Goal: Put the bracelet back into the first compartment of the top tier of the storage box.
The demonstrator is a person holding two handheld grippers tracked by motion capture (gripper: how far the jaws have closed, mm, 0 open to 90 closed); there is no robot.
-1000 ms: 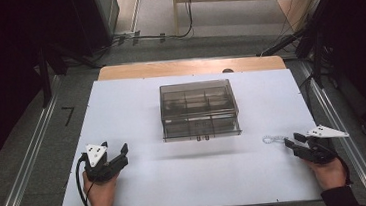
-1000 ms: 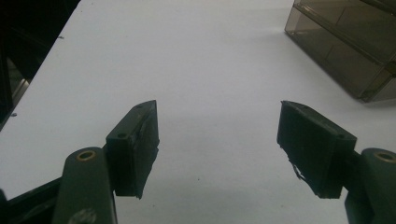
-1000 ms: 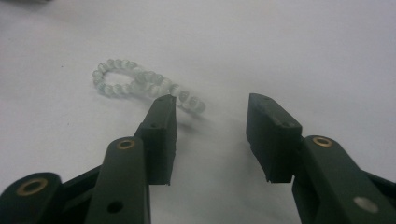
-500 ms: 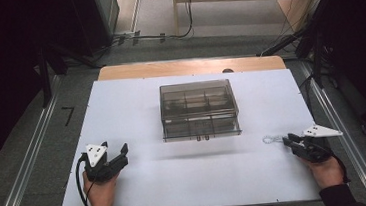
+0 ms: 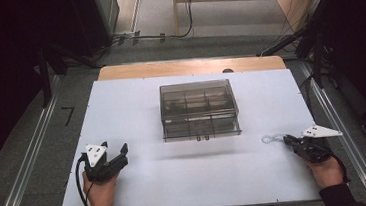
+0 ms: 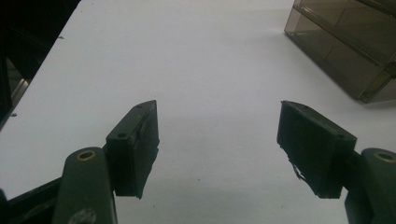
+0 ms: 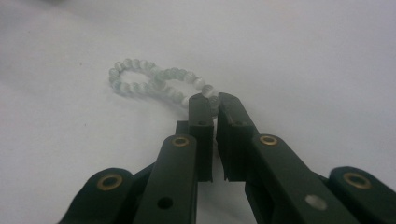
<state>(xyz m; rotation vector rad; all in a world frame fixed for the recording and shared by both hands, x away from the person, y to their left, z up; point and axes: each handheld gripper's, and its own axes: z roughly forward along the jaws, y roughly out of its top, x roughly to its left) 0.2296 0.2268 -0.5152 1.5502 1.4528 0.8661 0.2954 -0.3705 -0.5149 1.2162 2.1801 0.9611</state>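
My right gripper [image 7: 214,100] has its jaws closed together on the near end of a bead bracelet [image 7: 156,83], which lies flat on the white bench [image 5: 136,112]. The twisted loop runs forward and to the left beyond the jaw tips. My left gripper [image 6: 224,140] rests well apart from it, jaws wide apart and empty. The smoky compartment box [image 5: 198,109] lies ahead of and between both grippers; I judge the right hand better placed to carry the bracelet there.
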